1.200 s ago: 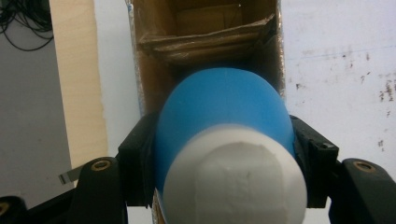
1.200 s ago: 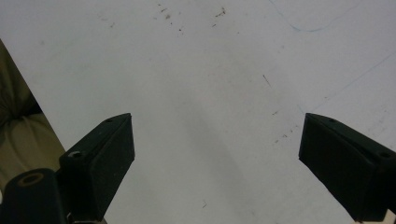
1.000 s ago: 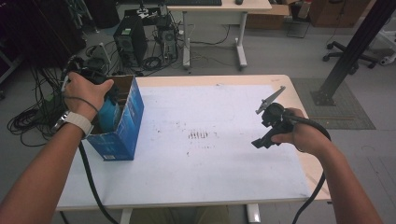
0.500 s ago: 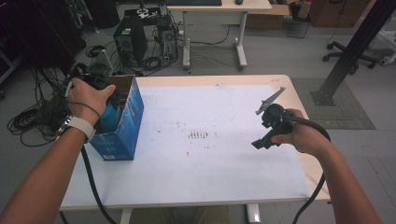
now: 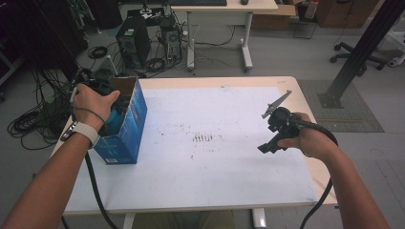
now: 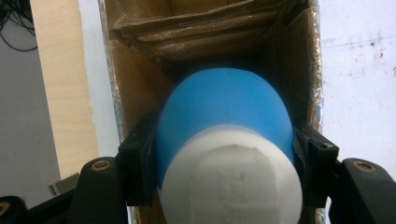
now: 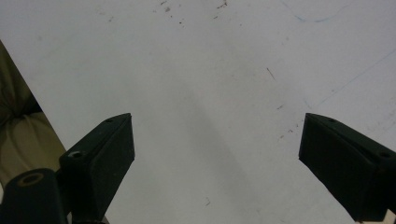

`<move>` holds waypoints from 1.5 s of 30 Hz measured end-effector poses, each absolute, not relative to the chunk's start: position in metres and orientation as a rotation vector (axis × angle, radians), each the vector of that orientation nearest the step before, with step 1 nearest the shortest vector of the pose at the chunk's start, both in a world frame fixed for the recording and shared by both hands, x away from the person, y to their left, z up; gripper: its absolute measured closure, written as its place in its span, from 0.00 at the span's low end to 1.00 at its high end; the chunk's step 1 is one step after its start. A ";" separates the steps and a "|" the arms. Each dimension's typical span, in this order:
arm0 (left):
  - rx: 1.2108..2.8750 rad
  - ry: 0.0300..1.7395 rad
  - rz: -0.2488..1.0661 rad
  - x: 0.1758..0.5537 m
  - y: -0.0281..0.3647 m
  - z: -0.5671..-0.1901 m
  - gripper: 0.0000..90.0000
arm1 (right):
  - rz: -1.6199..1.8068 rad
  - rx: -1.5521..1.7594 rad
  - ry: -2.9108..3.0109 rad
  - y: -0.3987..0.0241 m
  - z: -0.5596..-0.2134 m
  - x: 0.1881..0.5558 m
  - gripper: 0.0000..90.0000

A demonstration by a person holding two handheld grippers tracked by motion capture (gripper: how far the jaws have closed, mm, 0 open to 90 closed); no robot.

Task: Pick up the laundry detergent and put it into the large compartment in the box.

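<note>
Blue bottle gripped inside open carton at tabletop's nine o'clock edge.
The left tool (image 6: 224, 154) clamps the white-capped blue bottle (image 6: 222, 109) within the blue carton (image 5: 129, 126); the right tool (image 7: 217, 158), at three o'clock, hovers wide open, empty, above the white tabletop (image 5: 219, 167).

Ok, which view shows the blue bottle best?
The left gripper view: the bottle, white-capped, sits gripped between the fingers inside the box. The high view shows a blue sliver behind the left hand.
</note>
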State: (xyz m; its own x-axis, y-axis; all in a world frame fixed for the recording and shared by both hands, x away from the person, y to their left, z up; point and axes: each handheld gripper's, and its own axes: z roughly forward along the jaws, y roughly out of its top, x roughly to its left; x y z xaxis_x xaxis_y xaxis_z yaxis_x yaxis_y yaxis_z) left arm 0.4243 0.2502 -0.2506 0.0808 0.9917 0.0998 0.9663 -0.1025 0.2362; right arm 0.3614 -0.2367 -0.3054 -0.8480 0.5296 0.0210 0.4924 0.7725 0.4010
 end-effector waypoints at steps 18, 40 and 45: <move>2.236 2.020 0.343 0.425 0.252 -0.266 0.41 | 0.605 0.828 2.874 -0.236 -0.307 0.362 0.12; 2.229 2.020 0.313 0.427 0.255 -0.278 0.41 | 0.596 0.838 2.878 -0.236 -0.308 0.362 0.12; 2.225 2.017 0.306 0.428 0.256 -0.278 0.41 | 0.593 0.842 2.879 -0.236 -0.310 0.362 0.12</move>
